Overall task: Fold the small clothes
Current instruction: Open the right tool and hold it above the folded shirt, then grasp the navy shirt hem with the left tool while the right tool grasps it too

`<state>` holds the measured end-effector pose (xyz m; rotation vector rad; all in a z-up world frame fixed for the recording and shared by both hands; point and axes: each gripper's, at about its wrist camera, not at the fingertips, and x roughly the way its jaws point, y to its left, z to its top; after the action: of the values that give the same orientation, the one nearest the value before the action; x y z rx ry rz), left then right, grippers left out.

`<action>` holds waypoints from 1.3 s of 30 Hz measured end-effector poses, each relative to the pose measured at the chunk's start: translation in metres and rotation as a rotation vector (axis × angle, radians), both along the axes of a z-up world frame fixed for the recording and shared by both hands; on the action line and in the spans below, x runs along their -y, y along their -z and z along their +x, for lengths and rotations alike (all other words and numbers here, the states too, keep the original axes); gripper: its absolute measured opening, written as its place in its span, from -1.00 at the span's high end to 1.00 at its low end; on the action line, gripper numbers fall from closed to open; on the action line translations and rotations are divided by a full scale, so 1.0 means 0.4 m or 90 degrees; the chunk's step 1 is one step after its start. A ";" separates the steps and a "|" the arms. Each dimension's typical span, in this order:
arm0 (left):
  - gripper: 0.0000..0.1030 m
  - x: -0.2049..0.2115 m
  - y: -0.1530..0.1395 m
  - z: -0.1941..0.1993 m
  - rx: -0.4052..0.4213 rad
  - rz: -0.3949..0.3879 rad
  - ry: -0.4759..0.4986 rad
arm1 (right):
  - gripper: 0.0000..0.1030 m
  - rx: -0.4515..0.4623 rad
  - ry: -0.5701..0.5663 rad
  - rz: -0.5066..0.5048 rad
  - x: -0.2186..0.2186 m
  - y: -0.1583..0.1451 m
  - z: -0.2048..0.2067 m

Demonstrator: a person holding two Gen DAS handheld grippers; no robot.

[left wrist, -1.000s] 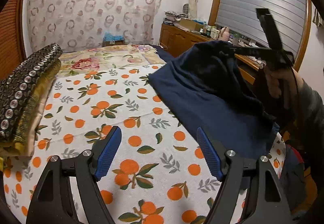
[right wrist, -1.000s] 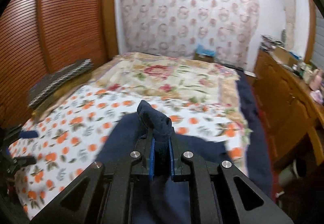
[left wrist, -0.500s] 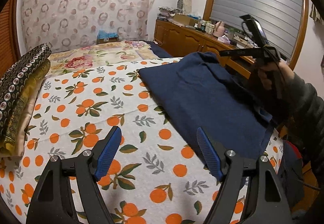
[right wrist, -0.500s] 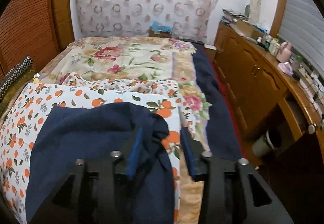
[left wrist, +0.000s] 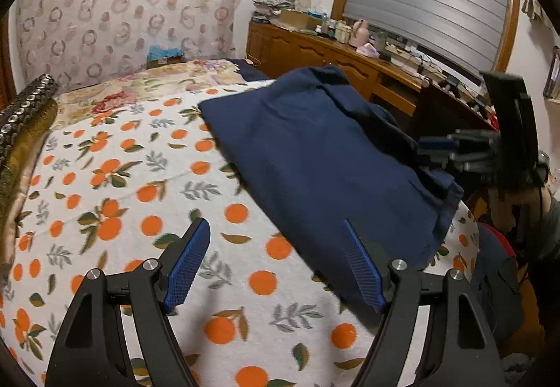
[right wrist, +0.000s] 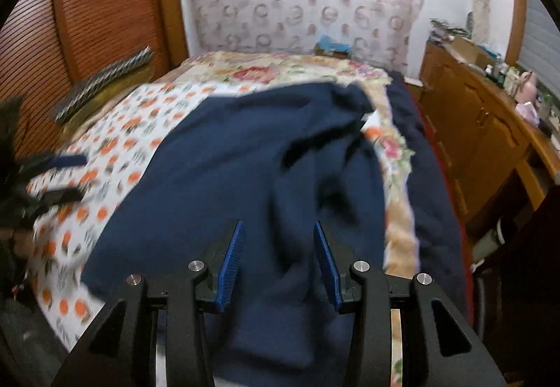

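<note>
One navy garment (left wrist: 315, 156), two tools unclenched

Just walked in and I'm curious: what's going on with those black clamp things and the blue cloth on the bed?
A person is folding a dark navy blue garment using two hand-held grippers. It lies spread on the white bedsheet with orange fruit print. The right gripper is open, its blue pads on either side of a fold of the cloth without pinching it. The left gripper hangs open and empty near the garment's near edge.
</note>
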<state>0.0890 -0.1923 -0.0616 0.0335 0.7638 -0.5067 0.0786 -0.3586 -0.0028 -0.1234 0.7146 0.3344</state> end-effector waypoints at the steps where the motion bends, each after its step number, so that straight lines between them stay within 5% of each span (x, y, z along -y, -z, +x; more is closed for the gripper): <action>1: -0.51 0.006 0.002 -0.002 -0.002 0.001 0.003 | 0.16 -0.003 0.001 -0.010 -0.003 0.012 -0.007; 5: -0.51 0.025 0.009 -0.009 -0.006 0.007 0.012 | 0.22 -0.009 0.051 -0.062 0.017 0.053 -0.003; 9: -0.51 0.036 0.014 -0.016 -0.011 0.008 0.016 | 0.86 -0.011 0.051 -0.028 0.033 0.048 -0.020; 15: -0.51 0.050 0.011 -0.028 -0.011 0.006 0.027 | 0.91 0.036 0.092 0.064 0.123 -0.014 -0.122; 22: -0.51 0.066 0.026 -0.029 -0.022 0.011 0.032 | 0.89 -0.024 0.131 0.072 0.157 0.059 -0.127; 27: -0.51 0.072 0.031 -0.030 -0.026 0.011 0.034 | 0.25 -0.010 0.137 0.071 0.137 0.031 -0.107; 39: -0.51 0.081 0.043 -0.032 -0.034 0.017 0.037 | 0.18 0.051 0.087 0.063 0.080 0.008 -0.029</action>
<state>0.0762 -0.2247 -0.0787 0.0667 0.8240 -0.5544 0.0668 -0.3907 -0.0061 0.0055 0.6233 0.2322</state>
